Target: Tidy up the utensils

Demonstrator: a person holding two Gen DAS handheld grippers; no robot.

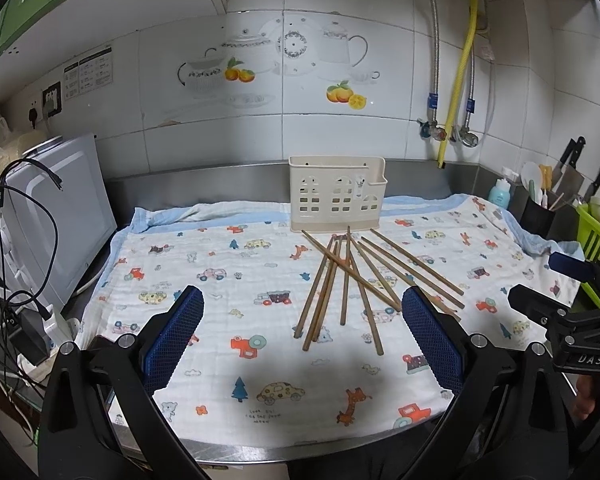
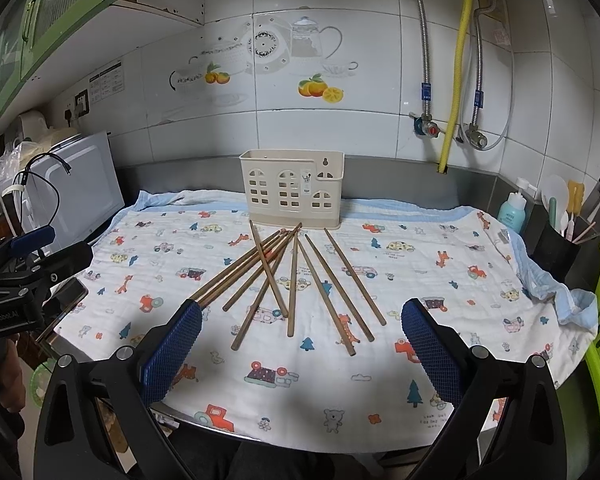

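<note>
Both tongs spread, holding nothing: left tongs [image 1: 302,332], right tongs [image 2: 302,332]. Chopsticks [image 2: 296,280] lie loose and criss-crossed on the printed cloth [image 2: 440,248] covering the worktop, just in front of the cream utensil holder [image 2: 292,186] (upright, near back wall).

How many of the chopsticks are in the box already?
None yet, as far as the pictures show. The chopsticks all lie in a crossed heap on the cartoon cloth, in front of the cream holder, and none pokes out of its top. The left gripper and right gripper are both open and hold nothing. So every chopstick is left to pick up and stand in the holder.
</note>
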